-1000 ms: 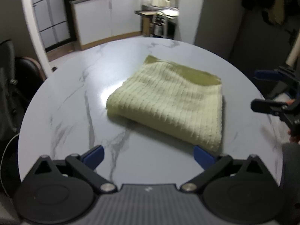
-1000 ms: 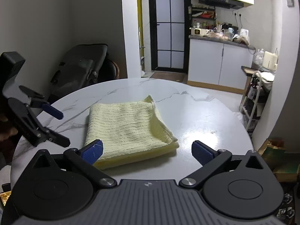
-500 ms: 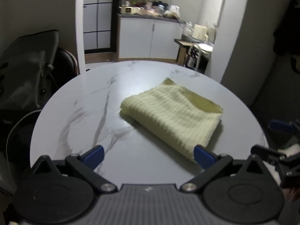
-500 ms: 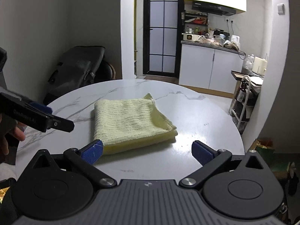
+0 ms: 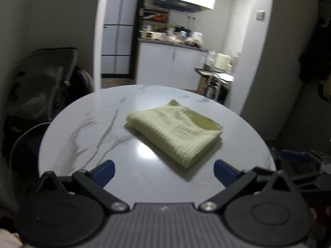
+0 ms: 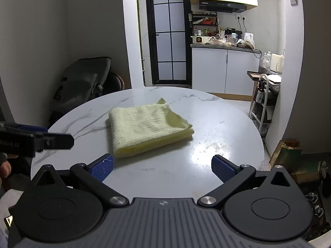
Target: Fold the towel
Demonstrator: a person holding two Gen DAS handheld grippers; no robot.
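since the pale yellow towel (image 6: 145,128) already lies on the round marble-look table (image 6: 217,144) as a compact, layered rectangle, the folding step looks finished or nearly so, and neither claw touches it. the left gripper (image 5: 164,170) has its blue-padded fingers spread wide and holds nothing; the right gripper (image 6: 162,166) is likewise spread and empty, both hanging near the table's near edge, apart from the cloth. if another fold is wanted, the next move calls for bringing a claw down to a free corner and pinching every layer at once, since the stack looks thick and soft. the towel is a ribbed, waffle-like weave, limp and matte, with one corner sticking out at the far side. the tabletop is smooth, glossy, grey-veined white, so the cloth may slide when pushed.
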